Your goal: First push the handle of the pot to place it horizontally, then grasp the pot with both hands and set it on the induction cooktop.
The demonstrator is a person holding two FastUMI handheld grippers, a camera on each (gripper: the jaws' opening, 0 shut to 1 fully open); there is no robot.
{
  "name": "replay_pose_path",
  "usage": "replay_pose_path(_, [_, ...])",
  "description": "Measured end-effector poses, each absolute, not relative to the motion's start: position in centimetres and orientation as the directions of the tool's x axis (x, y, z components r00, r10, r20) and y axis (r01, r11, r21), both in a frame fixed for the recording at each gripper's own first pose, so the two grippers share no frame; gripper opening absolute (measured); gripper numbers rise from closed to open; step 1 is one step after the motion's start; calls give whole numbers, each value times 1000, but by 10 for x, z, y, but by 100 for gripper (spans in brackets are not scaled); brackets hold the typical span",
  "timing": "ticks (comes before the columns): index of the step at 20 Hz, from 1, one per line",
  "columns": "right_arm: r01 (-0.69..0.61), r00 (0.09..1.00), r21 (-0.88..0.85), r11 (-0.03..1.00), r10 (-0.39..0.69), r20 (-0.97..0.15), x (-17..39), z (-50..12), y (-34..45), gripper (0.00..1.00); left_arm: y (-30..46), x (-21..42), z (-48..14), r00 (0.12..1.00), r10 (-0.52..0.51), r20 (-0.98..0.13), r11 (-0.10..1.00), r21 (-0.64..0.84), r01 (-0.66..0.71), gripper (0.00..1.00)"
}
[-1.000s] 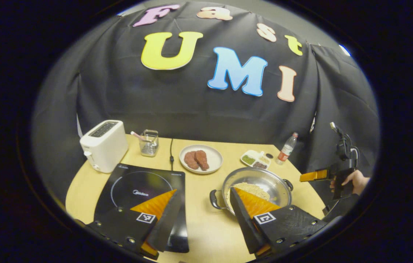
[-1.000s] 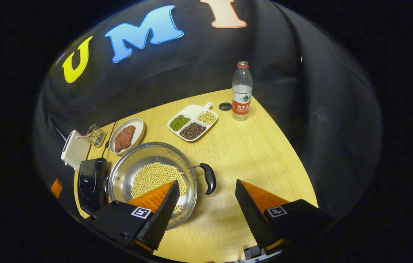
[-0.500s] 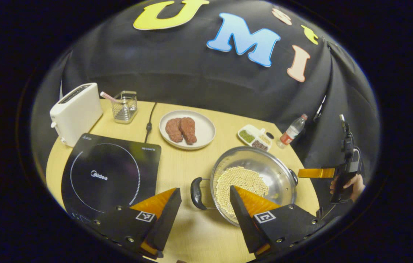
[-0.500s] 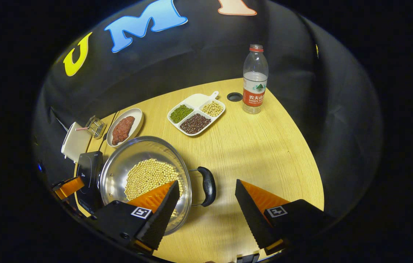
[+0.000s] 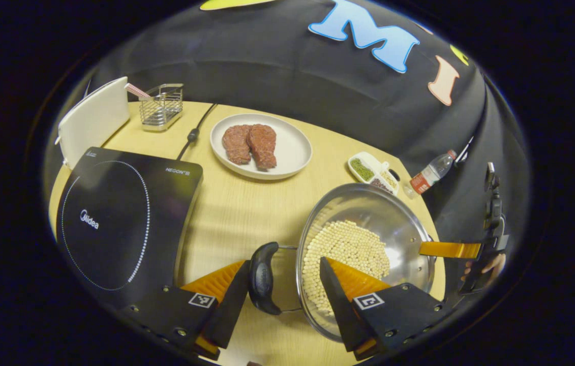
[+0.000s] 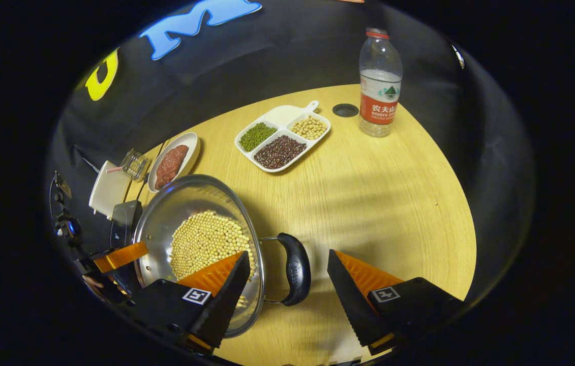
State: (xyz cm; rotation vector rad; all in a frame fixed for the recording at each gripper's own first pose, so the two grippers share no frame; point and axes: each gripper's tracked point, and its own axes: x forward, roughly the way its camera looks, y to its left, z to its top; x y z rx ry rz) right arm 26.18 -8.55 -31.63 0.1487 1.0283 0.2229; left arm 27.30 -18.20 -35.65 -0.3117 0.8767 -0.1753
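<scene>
A steel pot (image 5: 368,208) holding pale beans stands on the wooden table, right of the black induction cooktop (image 5: 119,218). The pot's black left handle (image 5: 262,277) lies between the fingers of my open left gripper (image 5: 284,264), close to the left finger. In the right gripper view the pot (image 6: 180,203) is at lower left. Its right handle (image 6: 297,269) sits between the fingers of my open right gripper (image 6: 287,256). No finger presses on either handle. The pot's far rim hides part of the cooktop (image 6: 124,223).
Behind the pot are a plate with meat (image 5: 261,146), a white toaster (image 5: 93,119), a wire basket (image 5: 161,107) and the cooktop's cable (image 5: 193,134). A divided dish of beans (image 6: 282,137) and a water bottle (image 6: 380,84) stand at the far right.
Both grippers have come down and forward toward the pot. Each handle, earlier ahead of the fingertips, now lies between them. The pot has stayed in place.
</scene>
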Motion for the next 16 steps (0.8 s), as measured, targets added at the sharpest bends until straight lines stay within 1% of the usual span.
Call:
replay_pose_path(2, [-122,481,223,967,254,-839,262,-324,-83,98,-183,276,-363,617,-274,-738,944,-330,25,83])
replay_pose_path(3, [-123,475,226,966,257,-842,263,-327,-81,98,-184,277,-366,607,-274,-745,944,-329,23,80])
replay_pose_path(4, [-125,467,233,964,265,-843,265,-330,-79,98,-185,276,-369,599,-274,-753,944,-329,18,80])
replay_pose_path(5, [-123,464,239,963,268,-844,265,-333,-78,98,-185,276,-371,594,-270,-758,945,-328,12,83])
replay_pose_path(6, [-115,464,240,964,266,-845,268,-335,-78,97,-180,277,-374,593,-242,-768,953,-304,-5,83])
replay_pose_path(7, [-109,464,243,964,265,-845,269,-336,-78,97,-179,277,-376,590,-246,-769,950,-311,-9,69])
replay_pose_path(8, [-103,464,248,963,267,-845,270,-337,-78,94,-181,276,-377,585,-247,-773,949,-315,-15,56])
replay_pose_path(9, [-100,463,254,962,271,-844,272,-338,-77,91,-181,275,-378,579,-252,-776,947,-321,-18,62])
replay_pose_path(10, [-103,459,260,960,278,-844,272,-339,-74,75,-182,273,-382,566,-256,-783,946,-322,-18,59])
replay_pose_path(11, [-106,457,258,960,277,-845,272,-342,-73,81,-183,271,-382,558,-259,-788,947,-322,-16,59])
replay_pose_path(12, [-109,456,251,962,273,-847,272,-343,-74,73,-183,273,-384,557,-259,-789,947,-322,-16,55])
replay_pose_path(13, [-114,455,246,963,271,-848,273,-346,-75,68,-183,273,-383,557,-262,-788,944,-329,-22,55])
replay_pose_path(14, [-114,457,248,962,272,-847,271,-344,-76,63,-184,272,-384,554,-269,-788,941,-339,-24,58])
replay_pose_path(15, [-113,450,252,961,276,-849,270,-346,-75,60,-185,273,-384,552,-277,-787,935,-354,-36,57])
replay_pose_path(16, [-111,441,259,959,281,-852,269,-344,-75,59,-186,273,-385,544,-284,-790,929,-366,-47,53])
